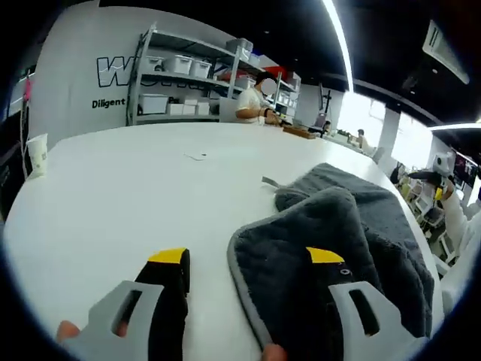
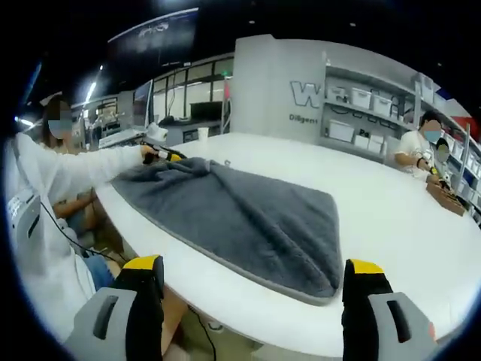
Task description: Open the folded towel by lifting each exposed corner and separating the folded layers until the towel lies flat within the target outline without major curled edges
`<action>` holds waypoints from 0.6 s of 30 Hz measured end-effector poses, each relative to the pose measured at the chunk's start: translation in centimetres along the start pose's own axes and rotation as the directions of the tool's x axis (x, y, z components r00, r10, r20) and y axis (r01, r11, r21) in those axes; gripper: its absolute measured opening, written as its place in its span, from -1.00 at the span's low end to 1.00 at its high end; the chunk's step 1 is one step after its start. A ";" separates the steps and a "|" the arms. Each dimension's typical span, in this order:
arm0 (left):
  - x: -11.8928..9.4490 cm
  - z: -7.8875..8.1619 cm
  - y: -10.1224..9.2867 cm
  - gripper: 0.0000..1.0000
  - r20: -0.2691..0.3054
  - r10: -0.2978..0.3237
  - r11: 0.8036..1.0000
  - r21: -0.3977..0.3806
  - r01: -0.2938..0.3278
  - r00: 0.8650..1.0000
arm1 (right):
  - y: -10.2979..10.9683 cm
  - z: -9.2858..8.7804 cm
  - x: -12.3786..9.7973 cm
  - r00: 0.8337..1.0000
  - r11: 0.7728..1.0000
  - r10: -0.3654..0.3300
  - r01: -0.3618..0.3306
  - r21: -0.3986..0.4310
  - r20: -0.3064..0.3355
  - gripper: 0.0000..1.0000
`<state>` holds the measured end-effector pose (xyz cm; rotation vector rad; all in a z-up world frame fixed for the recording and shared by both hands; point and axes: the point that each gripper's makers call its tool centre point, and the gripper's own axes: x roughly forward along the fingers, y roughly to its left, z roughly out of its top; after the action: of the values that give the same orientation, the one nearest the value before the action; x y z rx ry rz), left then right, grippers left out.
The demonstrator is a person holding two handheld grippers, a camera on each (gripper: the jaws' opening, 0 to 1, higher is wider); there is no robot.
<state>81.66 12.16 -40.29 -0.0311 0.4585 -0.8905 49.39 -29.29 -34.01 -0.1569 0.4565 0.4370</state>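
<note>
A dark grey towel [image 1: 353, 226] lies on the white table [image 1: 113, 195], with a folded corner bulging up toward me. My left gripper [image 1: 246, 256] is open; its right jaw sits over that corner and its left jaw over bare table. In the right gripper view the towel [image 2: 240, 210] spreads wide, one corner reaching the table's near edge. My right gripper [image 2: 253, 265] is open, hanging just off that edge with nothing between its jaws. The left gripper [image 2: 164, 154], in a white-sleeved hand, shows at the towel's far left end.
A paper cup [image 1: 36, 154] stands at the table's left edge and small scraps [image 1: 197, 156] lie mid-table. Shelves with bins [image 1: 188, 75] line the back wall. A seated person [image 2: 421, 150] works at the far side beside wooden items [image 2: 447, 197].
</note>
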 end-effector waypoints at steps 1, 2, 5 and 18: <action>0.2 0.1 0.0 -0.03 0.000 -0.005 1.000 -0.001 0.005 1.000 | 0.0 0.0 0.0 1.000 1.000 -0.001 0.001 0.001 -0.001 0.98; 0.3 0.3 -0.2 -0.20 0.005 -0.013 1.000 0.006 0.013 1.000 | 0.0 -0.1 0.0 1.000 1.000 -0.002 0.002 0.003 -0.006 0.98; 0.6 0.0 -0.3 -0.57 -0.014 -0.022 0.996 0.085 0.024 1.000 | 0.0 -0.3 0.1 1.000 1.000 -0.004 0.004 0.006 -0.012 0.98; -1.2 -0.3 2.1 -0.89 -0.081 0.115 0.979 0.179 -0.099 0.990 | 0.3 -0.3 0.9 1.000 1.000 0.003 -0.003 0.006 -0.018 0.92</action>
<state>82.45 14.50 -40.54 0.1944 0.4611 -0.8254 49.83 -28.77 -34.70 -0.1549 0.4755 0.4377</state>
